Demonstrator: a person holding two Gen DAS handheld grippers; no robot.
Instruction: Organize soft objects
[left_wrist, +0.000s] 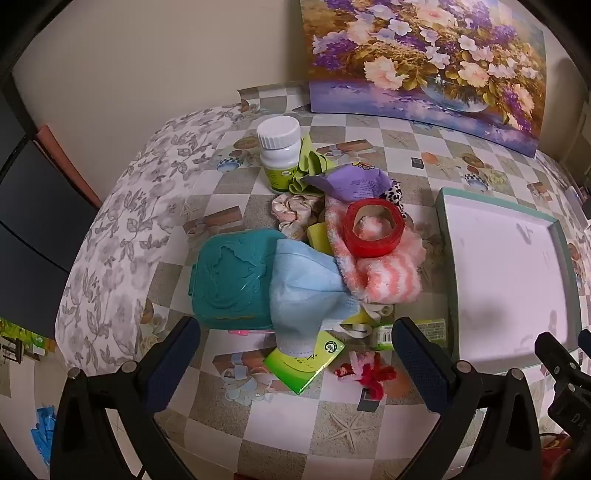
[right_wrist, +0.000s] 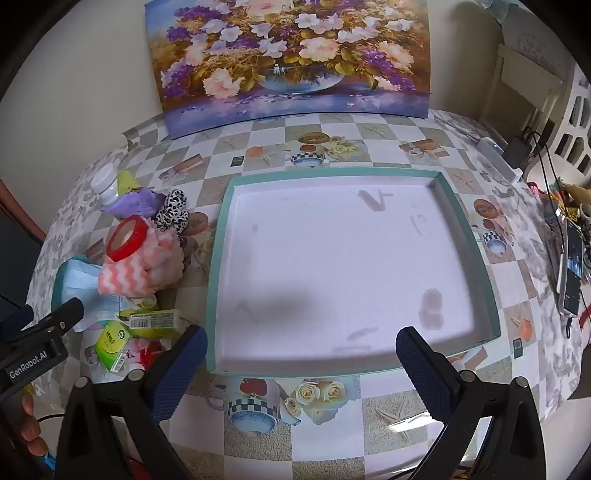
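A pile of mixed items lies on the checked tablecloth. In the left wrist view a light blue face mask (left_wrist: 306, 284) drapes over a teal wipes box (left_wrist: 229, 277). A pink striped fuzzy sock (left_wrist: 380, 273) carries a red tape roll (left_wrist: 373, 227). A floral scrunchie (left_wrist: 295, 216), a green cloth (left_wrist: 312, 162) and a red-pink yarn piece (left_wrist: 369, 373) lie around them. My left gripper (left_wrist: 295, 332) is open and empty, just in front of the mask. My right gripper (right_wrist: 301, 343) is open and empty over the near edge of the white tray (right_wrist: 218, 258), which has a teal rim.
A white pill bottle (left_wrist: 279, 151), a purple packet (left_wrist: 354, 182), a green carton (left_wrist: 306, 363) and a leopard-print scrunchie (right_wrist: 171, 210) sit in the pile. A flower painting (right_wrist: 291, 59) leans on the back wall. Phones and cables (right_wrist: 569, 266) lie at the right table edge.
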